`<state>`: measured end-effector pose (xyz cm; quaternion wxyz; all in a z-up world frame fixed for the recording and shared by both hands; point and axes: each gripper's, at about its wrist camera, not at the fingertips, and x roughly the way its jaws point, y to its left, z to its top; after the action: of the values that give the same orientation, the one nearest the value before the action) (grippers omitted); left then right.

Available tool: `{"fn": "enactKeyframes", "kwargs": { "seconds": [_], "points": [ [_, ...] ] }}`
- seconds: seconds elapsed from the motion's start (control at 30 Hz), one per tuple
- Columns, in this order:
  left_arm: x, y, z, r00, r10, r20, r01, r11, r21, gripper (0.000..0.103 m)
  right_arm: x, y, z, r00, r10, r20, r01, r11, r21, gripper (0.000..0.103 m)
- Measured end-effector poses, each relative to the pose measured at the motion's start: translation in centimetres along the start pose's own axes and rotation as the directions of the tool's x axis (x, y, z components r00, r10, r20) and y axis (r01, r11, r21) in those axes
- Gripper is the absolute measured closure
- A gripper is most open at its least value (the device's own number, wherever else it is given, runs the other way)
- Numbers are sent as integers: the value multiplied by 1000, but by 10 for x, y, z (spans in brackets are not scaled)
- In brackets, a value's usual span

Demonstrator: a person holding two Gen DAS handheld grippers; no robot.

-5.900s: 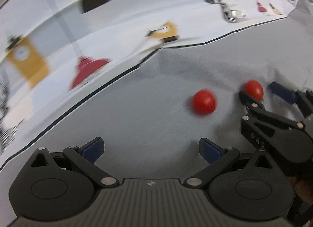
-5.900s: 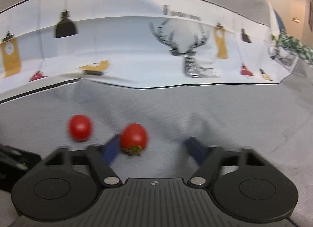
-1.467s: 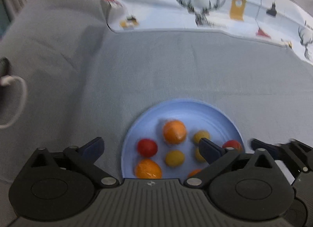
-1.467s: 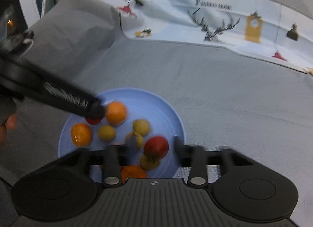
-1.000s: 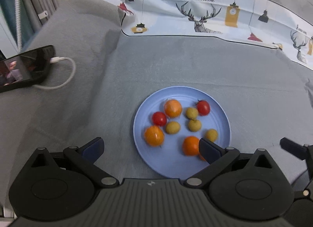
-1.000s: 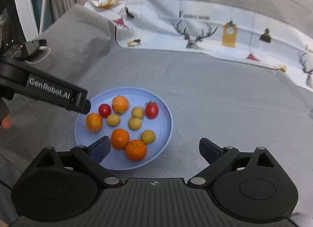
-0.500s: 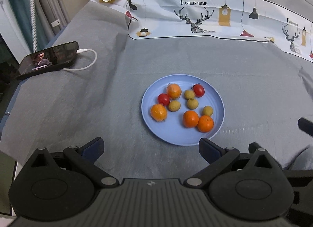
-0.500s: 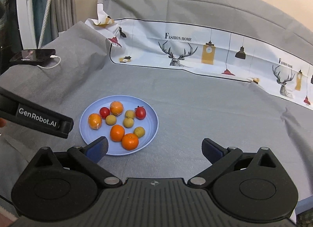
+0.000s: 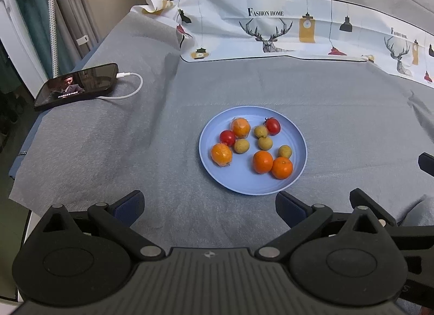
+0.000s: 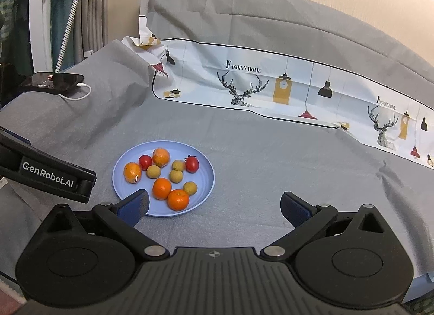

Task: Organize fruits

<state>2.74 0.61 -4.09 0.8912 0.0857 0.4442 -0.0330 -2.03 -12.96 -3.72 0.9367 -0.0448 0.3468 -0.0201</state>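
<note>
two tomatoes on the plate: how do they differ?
The tomato with the green stem lies toward the far right of the blue plate, touching one yellowish fruit. The stemless-looking tomato lies further left, wedged between two oranges. Both are small, red and glossy.

A blue plate (image 9: 297, 136) of fruit sits on grey cloth (image 9: 135, 157) beyond the wide-spread left gripper (image 9: 210, 206)

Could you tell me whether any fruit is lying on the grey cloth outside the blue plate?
No, all ten fruits sit on the blue plate; the grey cloth holds none.
</note>
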Motion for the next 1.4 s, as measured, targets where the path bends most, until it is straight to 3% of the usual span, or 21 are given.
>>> {"fn": "enactKeyframes", "kwargs": {
  "seconds": [1.4],
  "points": [
    [-4, 3, -3, 1000, 14, 5, -14, 1000, -10, 0, -8, 8, -1, 1000, -6, 14, 6, 1000, -31, 1]
  ]
}}
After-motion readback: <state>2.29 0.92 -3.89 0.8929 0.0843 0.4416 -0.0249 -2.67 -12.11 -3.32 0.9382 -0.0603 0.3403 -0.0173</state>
